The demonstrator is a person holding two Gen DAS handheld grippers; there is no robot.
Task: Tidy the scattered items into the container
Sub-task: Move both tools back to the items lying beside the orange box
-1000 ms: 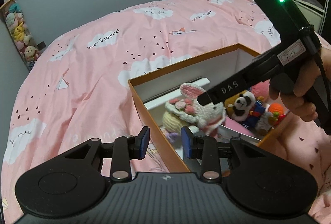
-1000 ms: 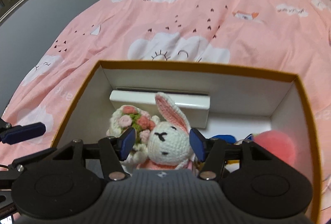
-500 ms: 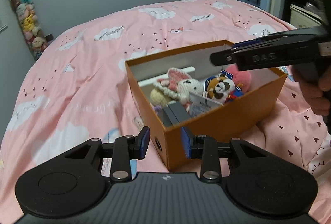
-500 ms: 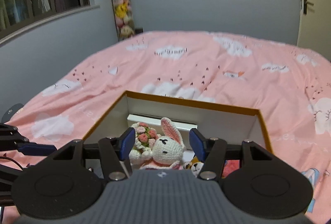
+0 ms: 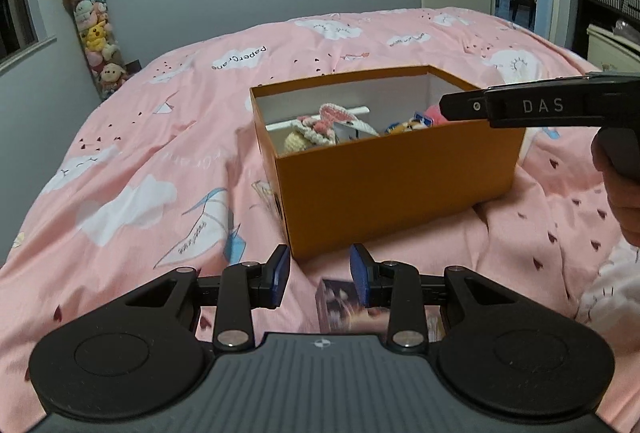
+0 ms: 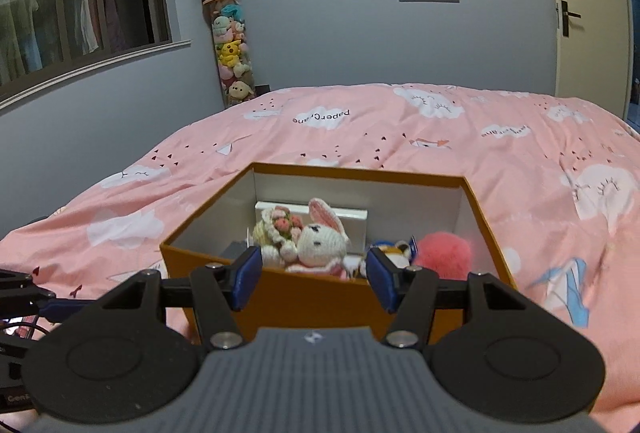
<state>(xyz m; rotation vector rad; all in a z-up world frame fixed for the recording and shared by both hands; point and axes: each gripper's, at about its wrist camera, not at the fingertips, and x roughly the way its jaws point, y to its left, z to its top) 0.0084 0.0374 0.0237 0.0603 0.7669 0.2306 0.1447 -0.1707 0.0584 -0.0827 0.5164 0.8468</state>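
Setting: while both hand-held grippers hang over a bed with a pink cloud-print duvet (image 5: 132, 169), an open orange cardboard box (image 5: 392, 177) sits on the cover in front of them.
Box contents: a crocheted white rabbit with pink ears (image 6: 320, 241), a fluffy pink pompom (image 6: 442, 249), a small panda-like figure that is hard to make out, and a white flat box against the back wall all lie inside.
Left gripper (image 5: 319, 275): its blue pads stand a little apart with nothing pinched between them; it points down at the duvet just in front of the box.
Right gripper (image 6: 314, 279): its pads are spread wider, also empty, level with the near rim of the box.
Item left out: a small dark box with a printed picture (image 5: 340, 307), blurred, lies on the duvet just below the left gripper's jaws, outside the orange box.
Step in hand: by my judgement, the toys are stowed and the hands are turning to the last stray item.
Next move: the left gripper would need to dip, straddle the small box's narrow sides, close on it, then lift it clear of the rim.
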